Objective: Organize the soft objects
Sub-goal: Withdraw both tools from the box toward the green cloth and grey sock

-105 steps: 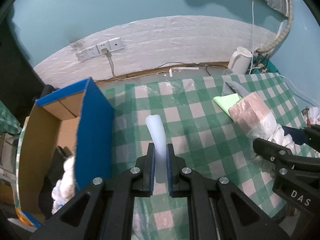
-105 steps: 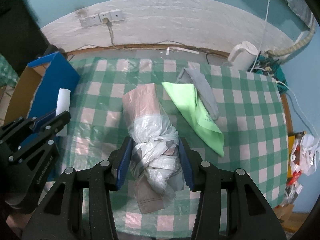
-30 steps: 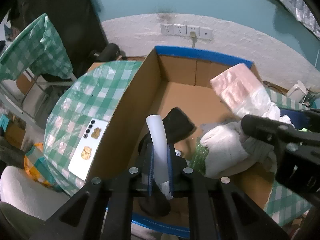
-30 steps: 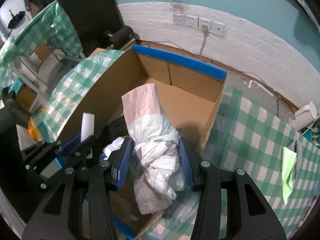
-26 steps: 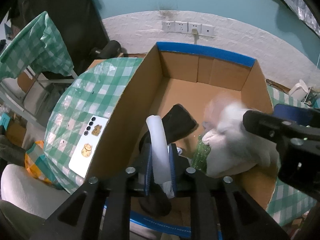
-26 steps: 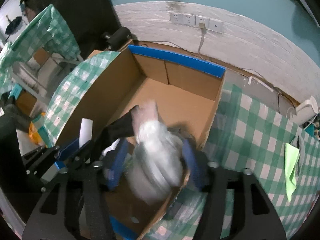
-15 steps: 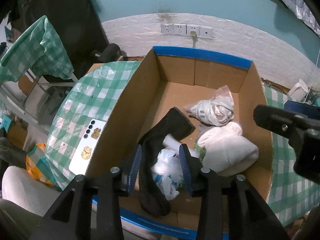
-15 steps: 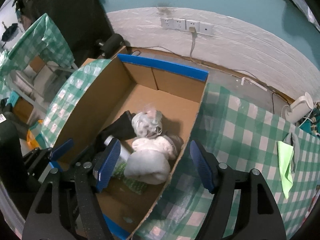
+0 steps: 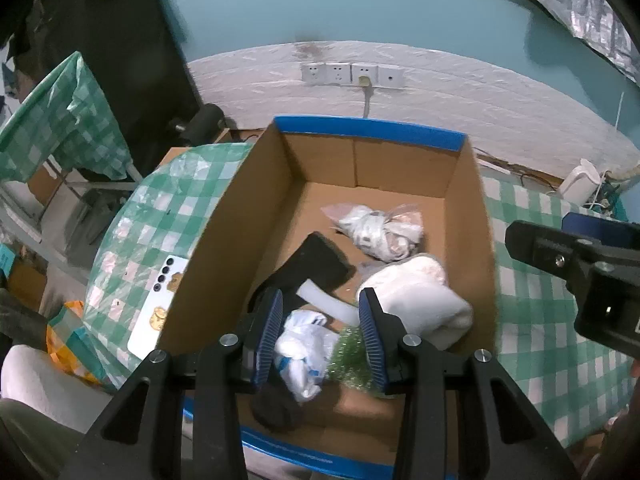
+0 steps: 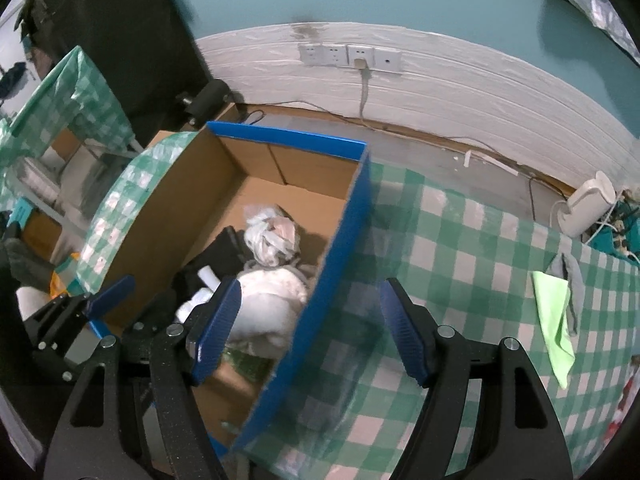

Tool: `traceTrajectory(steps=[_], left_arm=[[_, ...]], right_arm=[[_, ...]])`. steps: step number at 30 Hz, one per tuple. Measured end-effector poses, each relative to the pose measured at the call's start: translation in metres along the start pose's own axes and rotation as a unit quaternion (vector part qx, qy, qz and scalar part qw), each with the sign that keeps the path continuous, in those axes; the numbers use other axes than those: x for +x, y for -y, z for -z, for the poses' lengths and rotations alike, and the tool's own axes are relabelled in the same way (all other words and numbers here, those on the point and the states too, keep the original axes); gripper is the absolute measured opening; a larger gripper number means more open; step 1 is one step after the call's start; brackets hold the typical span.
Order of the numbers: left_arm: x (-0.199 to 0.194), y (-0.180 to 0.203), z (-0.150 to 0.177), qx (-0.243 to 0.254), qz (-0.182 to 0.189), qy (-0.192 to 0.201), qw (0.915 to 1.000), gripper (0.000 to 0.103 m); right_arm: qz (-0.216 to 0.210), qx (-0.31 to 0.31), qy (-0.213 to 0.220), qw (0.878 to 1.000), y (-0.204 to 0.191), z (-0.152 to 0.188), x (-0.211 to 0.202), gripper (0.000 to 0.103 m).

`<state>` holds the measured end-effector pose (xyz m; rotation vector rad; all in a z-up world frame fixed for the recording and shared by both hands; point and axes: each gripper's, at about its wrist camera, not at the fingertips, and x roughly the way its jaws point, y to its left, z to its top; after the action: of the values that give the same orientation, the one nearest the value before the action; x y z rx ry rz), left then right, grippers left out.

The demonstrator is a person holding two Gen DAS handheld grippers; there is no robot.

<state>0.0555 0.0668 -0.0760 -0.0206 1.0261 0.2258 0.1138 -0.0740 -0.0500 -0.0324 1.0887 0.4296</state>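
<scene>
The left gripper [image 9: 322,330] hangs over the near end of the cardboard box [image 9: 224,232], jaws parted about halfway after just opening, with nothing clamped between them. Below it, inside the box, lie a white foam tube [image 9: 326,302] across a black cloth [image 9: 320,260], a crumpled white bag [image 9: 302,344], a fluffy white bundle [image 9: 416,300] and, toward the far wall, the knotted plastic bundle [image 9: 380,232]. The right gripper [image 10: 310,328] straddles the box's right wall, jaws wide and empty, also freshly opened. Still out near the right edge of the checked tablecloth [image 10: 460,240] lie a green cloth [image 10: 554,312] and a grey cloth [image 10: 570,276] partly under it. Both look light, limp and thin; pinching a raised fold or bunched edge should lift them best.
</scene>
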Motion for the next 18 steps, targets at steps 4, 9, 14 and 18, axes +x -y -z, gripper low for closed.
traceTrajectory(steps=[4,9,14,18], left_arm=[[-0.005,0.012,-0.002,0.01,0.007,0.006,0.9999,0.041],[-0.012,0.026,-0.002,0.022,0.014,0.013,0.9996,0.041],[-0.015,0.04,-0.001,0.034,0.017,0.014,0.9992,0.041],[-0.018,0.053,-0.001,0.045,0.021,0.016,0.9986,0.041]], right_arm=[[0.004,0.009,0.004,1.0,0.013,0.003,-0.006,0.073],[0.01,0.017,0.012,1.0,0.028,0.007,-0.017,0.073],[0.019,0.022,0.019,0.999,0.04,0.01,-0.026,0.073],[0.027,0.027,0.02,0.999,0.049,0.015,-0.031,0.073]])
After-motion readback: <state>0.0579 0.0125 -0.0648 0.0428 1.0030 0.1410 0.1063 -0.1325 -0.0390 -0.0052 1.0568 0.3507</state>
